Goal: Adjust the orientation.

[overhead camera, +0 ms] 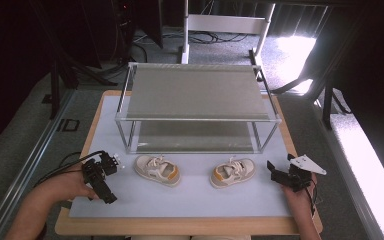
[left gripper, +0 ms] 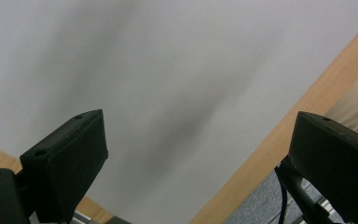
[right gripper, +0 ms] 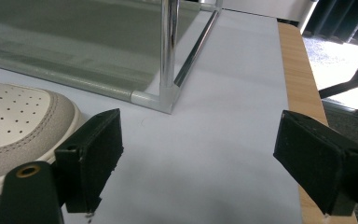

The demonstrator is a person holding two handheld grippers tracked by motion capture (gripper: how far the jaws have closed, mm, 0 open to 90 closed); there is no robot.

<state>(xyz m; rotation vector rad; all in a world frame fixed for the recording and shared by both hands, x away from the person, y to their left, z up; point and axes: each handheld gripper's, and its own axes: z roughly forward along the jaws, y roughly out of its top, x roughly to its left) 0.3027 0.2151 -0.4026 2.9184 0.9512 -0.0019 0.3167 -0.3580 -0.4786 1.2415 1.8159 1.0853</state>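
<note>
Two small shoes lie side by side on the worktop [overhead camera: 190, 200] in front of a two-tier rack [overhead camera: 195, 107]. The left shoe [overhead camera: 157, 170] sits just beside the left tongs [overhead camera: 111, 162], the right shoe [overhead camera: 233, 172] near the right tongs [overhead camera: 275, 171]. Both tongs are spread wide, grasping nothing, near the front corners.

Nothing readable is showing anywhere right now. The two shoes [overhead camera: 157, 169] are carrying no legible brand or number, and the rack [overhead camera: 195, 90] is bearing no label.
</note>
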